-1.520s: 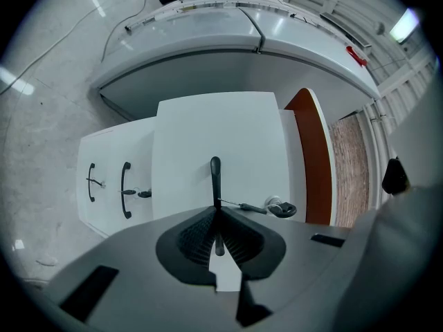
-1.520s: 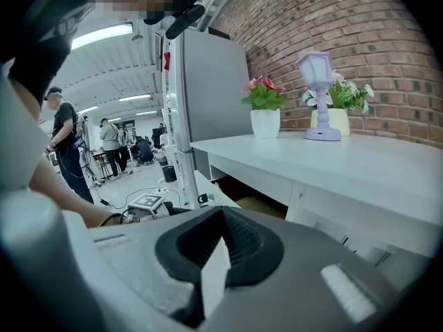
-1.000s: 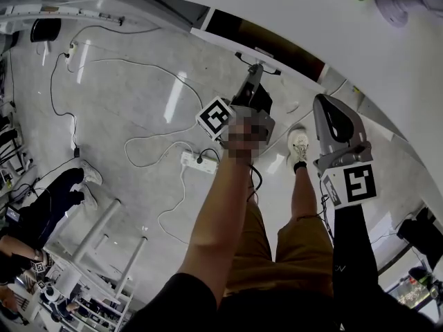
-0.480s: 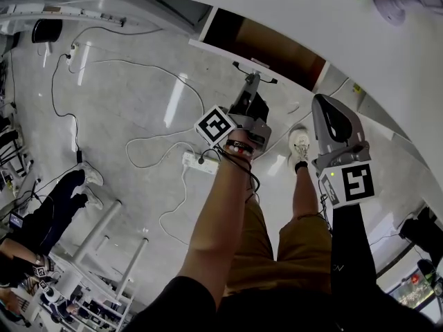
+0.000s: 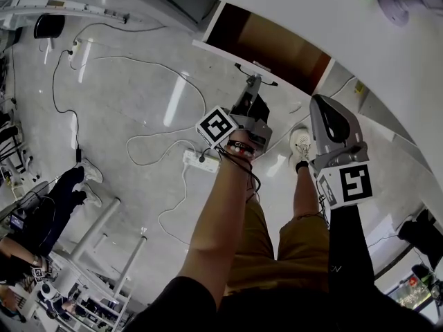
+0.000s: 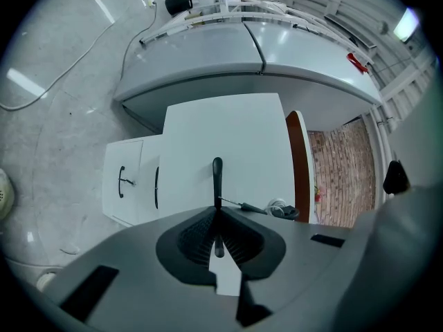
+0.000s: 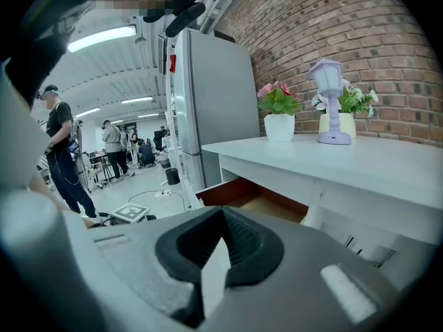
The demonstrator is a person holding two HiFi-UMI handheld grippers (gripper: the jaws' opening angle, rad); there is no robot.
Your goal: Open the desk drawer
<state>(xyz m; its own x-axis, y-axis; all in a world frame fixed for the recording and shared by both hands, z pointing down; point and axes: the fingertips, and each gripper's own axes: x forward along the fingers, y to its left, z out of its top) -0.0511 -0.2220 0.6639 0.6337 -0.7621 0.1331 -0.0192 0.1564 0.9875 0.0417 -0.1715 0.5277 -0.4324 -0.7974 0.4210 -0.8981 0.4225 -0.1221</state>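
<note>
The white desk has its drawer pulled partway out, so the brown inside shows under the top. My left gripper is shut on the drawer's black bar handle. In the left gripper view that handle runs between the closed jaws of the left gripper, in front of the white drawer front. My right gripper hangs to the right of the drawer, touching nothing. In the right gripper view, that right gripper has its pads together, with the open drawer beyond.
A small lamp and potted flowers stand on the desk top. Another front with black handles sits beside the drawer. A power strip and cables lie on the floor. The person's legs and shoe are below the desk.
The drawer has slid further out from under the desk top and more of its brown inside shows. My left gripper has come back with the handle. The right gripper has stayed put.
</note>
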